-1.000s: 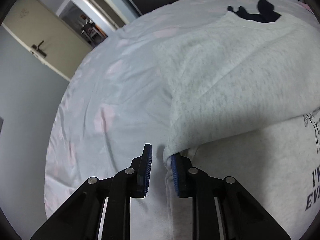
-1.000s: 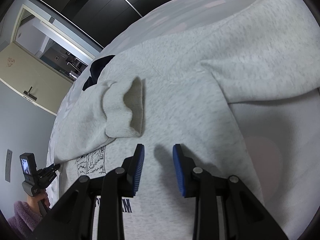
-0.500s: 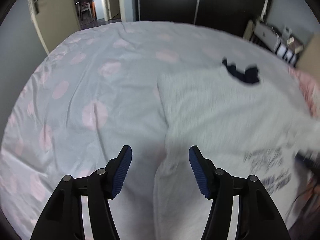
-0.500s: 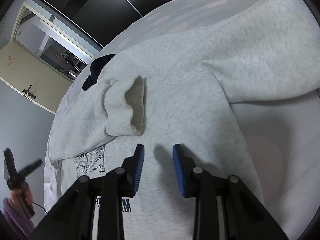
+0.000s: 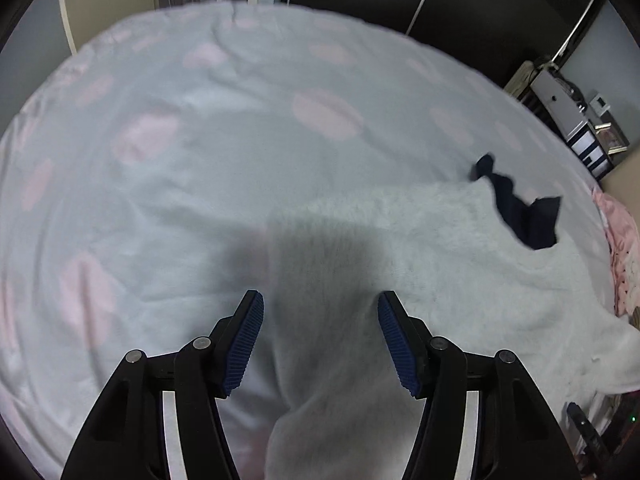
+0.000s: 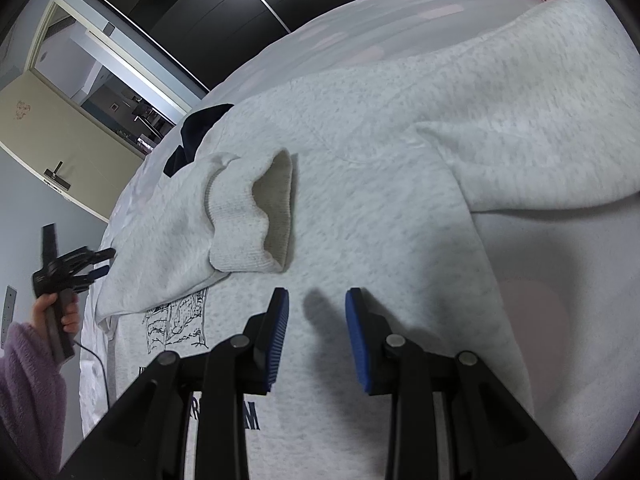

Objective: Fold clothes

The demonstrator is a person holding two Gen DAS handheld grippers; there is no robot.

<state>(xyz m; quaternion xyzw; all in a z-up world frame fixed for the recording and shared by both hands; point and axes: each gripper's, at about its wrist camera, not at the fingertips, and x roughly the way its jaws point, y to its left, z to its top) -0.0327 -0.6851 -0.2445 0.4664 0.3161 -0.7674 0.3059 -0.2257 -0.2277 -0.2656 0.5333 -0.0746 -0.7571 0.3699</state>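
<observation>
Dark wardrobe doors (image 5: 500, 4) and an open doorway back a wide bed (image 5: 200, 140) under a pale sheet with pink spots. From the left wrist view, the left gripper (image 5: 320, 320) hovers with its jaws wide apart and nothing between them; straight ahead of it and running off to its right lies the grey sweatshirt (image 5: 440, 260), blurred here, with a dark garment (image 5: 528, 216) at its far edge.

From the right wrist view, the right gripper (image 6: 316, 320) hangs just above the sweatshirt's printed front, jaws apart and empty. Just ahead and slightly left of it a sleeve lies folded across the chest, its ribbed cuff (image 6: 252, 232) gaping open. To the gripper's right the other sleeve (image 6: 540, 160) looks folded in over the body too, though its end is out of frame. Far left, a hand (image 6: 56, 312) in a purple sleeve holds the left gripper beside the folded edge.

By my judgement the sleeves are in; folding the body over remains.
</observation>
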